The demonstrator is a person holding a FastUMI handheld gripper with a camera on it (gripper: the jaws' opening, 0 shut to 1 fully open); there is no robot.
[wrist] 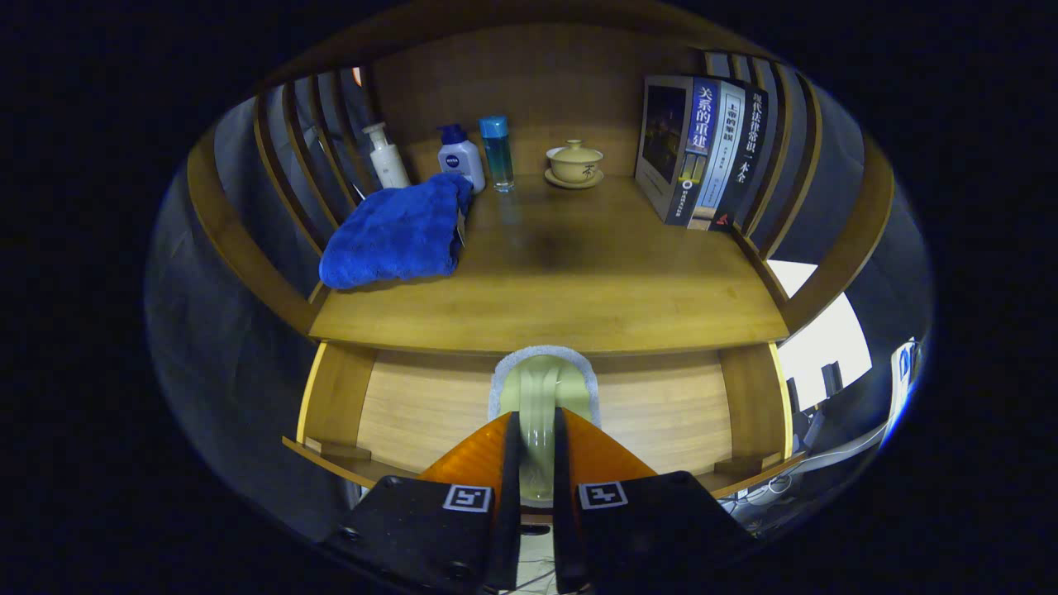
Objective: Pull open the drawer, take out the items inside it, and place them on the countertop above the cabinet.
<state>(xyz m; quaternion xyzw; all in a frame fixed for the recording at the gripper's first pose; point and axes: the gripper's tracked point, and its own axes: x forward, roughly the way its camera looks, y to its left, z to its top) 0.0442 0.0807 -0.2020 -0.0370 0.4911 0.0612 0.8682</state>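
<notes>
The drawer [430, 413] stands pulled open under the wooden countertop [579, 281], its pale wood floor showing on both sides of my fingers. My gripper [537, 417] is over the drawer, shut on a pale green item with a grey rim [541, 384]. The item stands upright between the fingers, and its rounded top reaches the countertop's front edge. Its lower end is hidden between the fingers. A blue towel [395, 233] lies bunched at the countertop's left side.
Along the back of the countertop stand a white pump bottle [387, 157], a white bottle with a blue cap [459, 157], a blue bottle [497, 154] and a lidded tea bowl [574, 164]. Books [702, 153] lean at the right. Slatted wooden sides [306, 149] flank the shelf.
</notes>
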